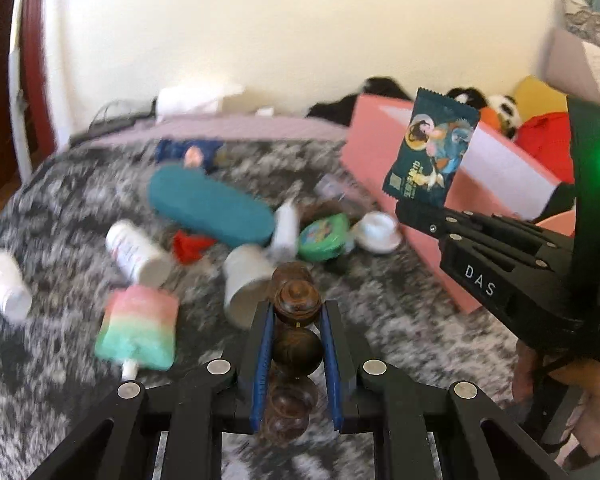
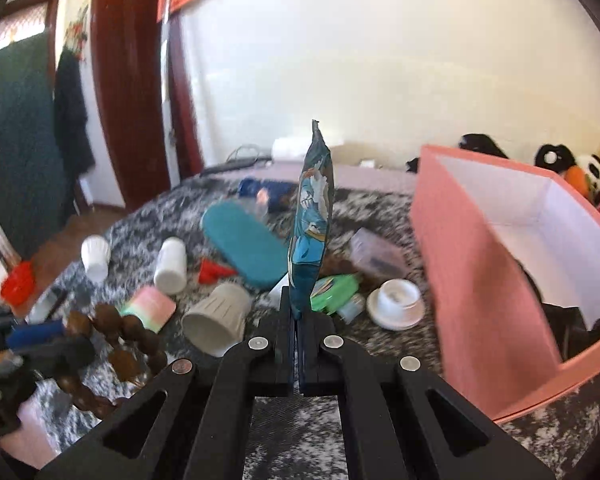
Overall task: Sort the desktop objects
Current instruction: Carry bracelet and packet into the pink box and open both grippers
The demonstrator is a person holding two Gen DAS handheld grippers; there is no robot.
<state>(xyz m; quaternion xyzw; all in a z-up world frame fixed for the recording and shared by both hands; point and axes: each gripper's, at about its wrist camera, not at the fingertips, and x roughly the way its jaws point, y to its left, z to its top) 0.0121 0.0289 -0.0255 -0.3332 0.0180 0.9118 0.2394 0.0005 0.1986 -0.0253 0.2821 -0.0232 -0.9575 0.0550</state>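
My left gripper (image 1: pixel 297 312) is shut on a string of dark brown wooden beads (image 1: pixel 298 338), held above the grey mottled cloth; the beads also show at the lower left of the right wrist view (image 2: pixel 120 344). My right gripper (image 2: pixel 298 312) is shut on a dark teal snack packet (image 2: pixel 312 216), held upright and edge-on. In the left wrist view the packet (image 1: pixel 430 148) hangs in front of the pink box (image 1: pixel 380 152). The pink box (image 2: pixel 468 280) is open with a white inside and stands to the right of my right gripper.
On the cloth lie a teal case (image 2: pixel 244 244), white bottles (image 2: pixel 171 266), a beige cup (image 2: pixel 216 320), a pink-green popsicle toy (image 1: pixel 140 330), a green round item (image 1: pixel 324 238), a white lid (image 2: pixel 396 304) and a red piece (image 2: pixel 214 272). Plush toys (image 2: pixel 584 172) sit behind the box.
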